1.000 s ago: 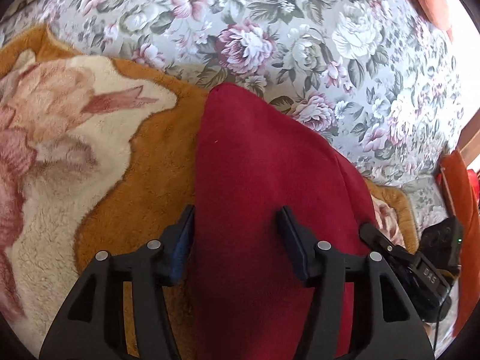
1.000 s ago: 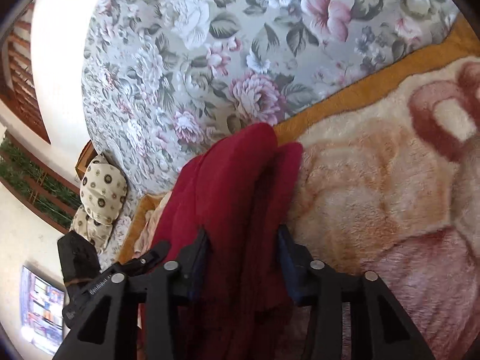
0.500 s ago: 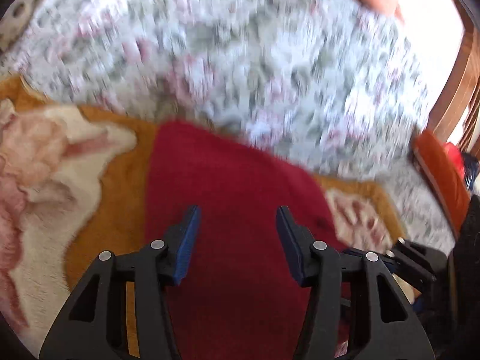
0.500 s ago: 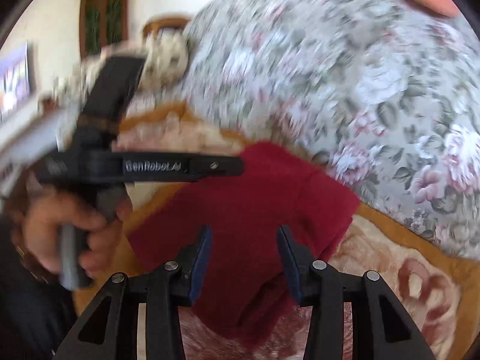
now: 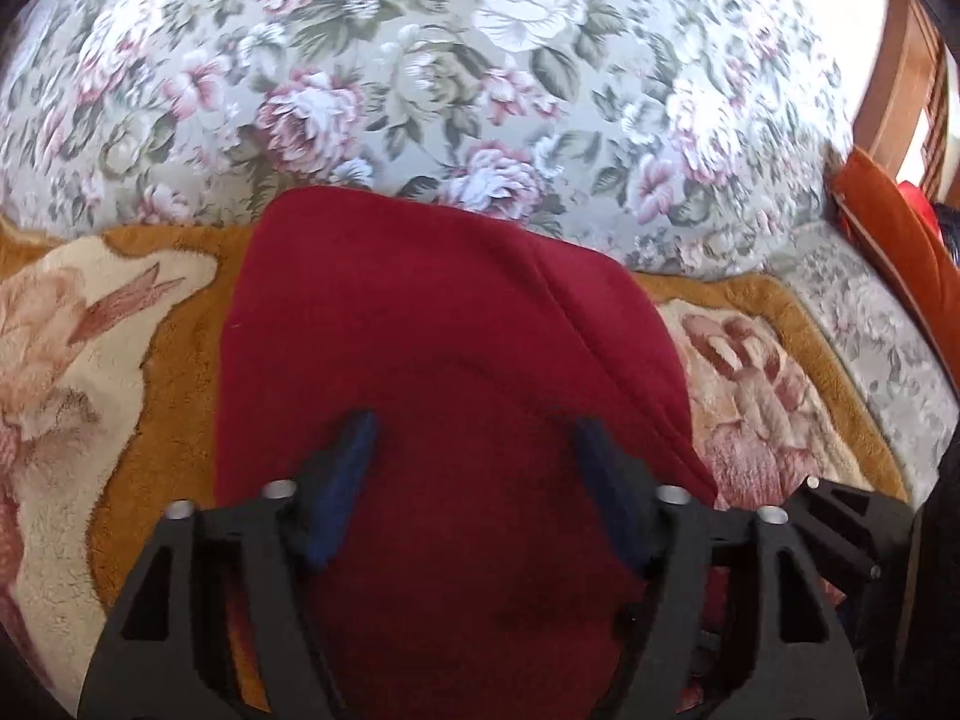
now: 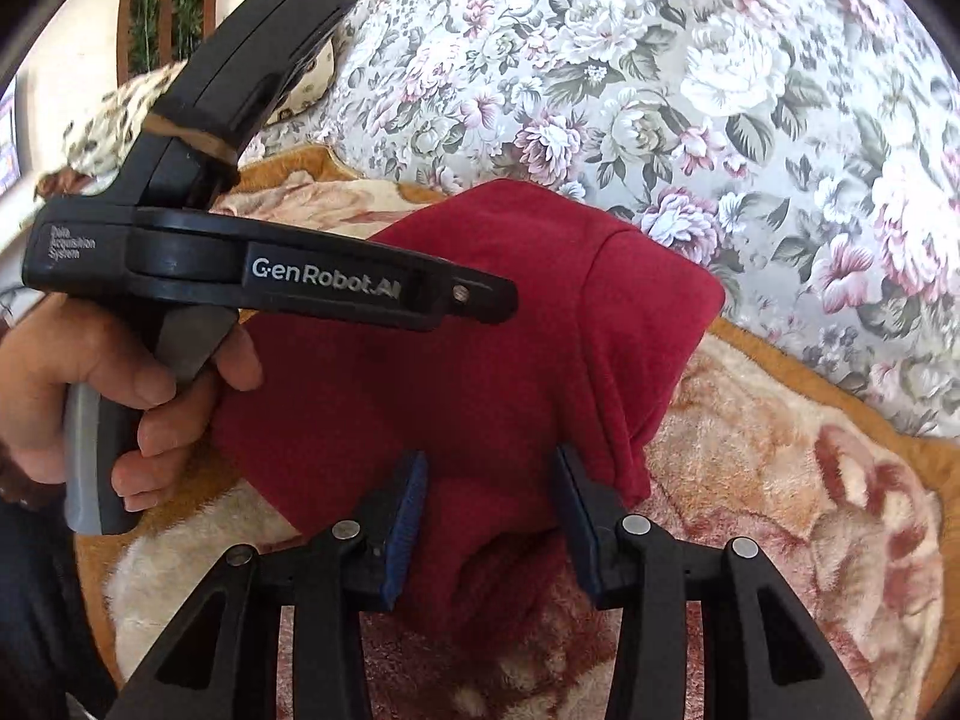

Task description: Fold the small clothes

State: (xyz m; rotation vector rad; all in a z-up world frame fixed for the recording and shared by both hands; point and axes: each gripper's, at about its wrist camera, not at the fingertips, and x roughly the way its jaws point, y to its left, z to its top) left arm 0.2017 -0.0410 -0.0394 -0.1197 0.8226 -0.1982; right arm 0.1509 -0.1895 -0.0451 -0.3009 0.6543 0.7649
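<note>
A soft, felt-like red garment (image 5: 420, 360) lies folded in the middle of both views, on a plush orange-and-cream blanket (image 5: 90, 360) below smooth floral upholstery (image 5: 480, 60). The left gripper (image 5: 474, 450) has just been opening — its blue pads now stand spread over the cloth, not pressing it. A second ago the garment was a narrow bunched ridge; now it lies broader. The right gripper (image 6: 489, 510) is half-spread, cloth between its pads — grip unclear.
</note>
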